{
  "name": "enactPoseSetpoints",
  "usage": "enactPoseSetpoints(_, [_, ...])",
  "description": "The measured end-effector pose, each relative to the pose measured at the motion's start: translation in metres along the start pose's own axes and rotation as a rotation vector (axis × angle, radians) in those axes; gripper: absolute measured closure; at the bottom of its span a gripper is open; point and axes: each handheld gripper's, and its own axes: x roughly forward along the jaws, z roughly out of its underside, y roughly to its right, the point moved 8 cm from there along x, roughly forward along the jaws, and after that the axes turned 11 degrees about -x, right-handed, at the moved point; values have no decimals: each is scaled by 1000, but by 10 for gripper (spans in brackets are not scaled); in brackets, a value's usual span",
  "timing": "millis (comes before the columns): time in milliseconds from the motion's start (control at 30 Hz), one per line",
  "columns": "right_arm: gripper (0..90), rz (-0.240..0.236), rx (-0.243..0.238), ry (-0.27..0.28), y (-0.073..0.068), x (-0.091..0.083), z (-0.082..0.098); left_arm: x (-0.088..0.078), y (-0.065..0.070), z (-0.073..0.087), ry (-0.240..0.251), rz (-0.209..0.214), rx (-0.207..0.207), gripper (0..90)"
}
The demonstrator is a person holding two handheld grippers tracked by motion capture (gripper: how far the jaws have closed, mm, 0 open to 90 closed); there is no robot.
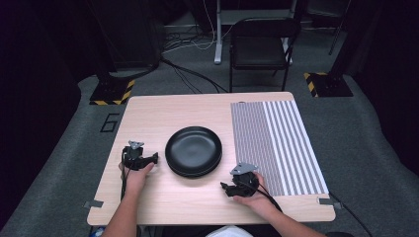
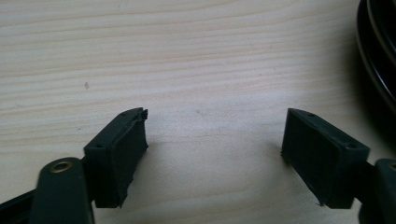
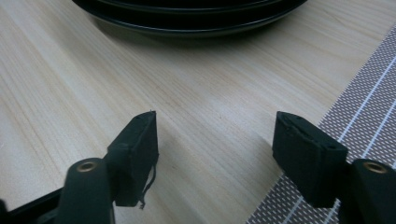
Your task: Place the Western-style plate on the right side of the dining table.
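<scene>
A: where are the black plates (image 1: 193,150) sitting?
B: between both, just right of the left gripper (image 1: 155,158), up-left of the right gripper (image 1: 223,186). Both jaws are gaping, gripping nothing, over the table (image 1: 163,197).

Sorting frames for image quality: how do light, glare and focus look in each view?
High view: table evenly lit, surroundings dark, soft sheen on black plates. Left gripper view: wood grain sharp, plate rim blurred. Right gripper view: jaws soft-edged, shadow under the plates, striped placemat crisp.
</scene>
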Motion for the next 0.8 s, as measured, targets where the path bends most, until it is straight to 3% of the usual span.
enactPoseSetpoints(167, [370, -8, 1, -5, 0, -2, 0, -2, -2, -1, 7, -11, -9, 351])
enactPoseSetpoints(400, [488, -12, 7, 4, 3, -7, -2, -8, -2, -1, -20, -6, -28, 416])
enactPoseSetpoints(700, [471, -33, 73, 27, 7, -15, -10, -17, 12, -6, -12, 49, -38, 446])
enactPoseSetpoints(800, [456, -43, 99, 26, 11, -17, -12, -21, 16, -9, 4, 52, -19, 440])
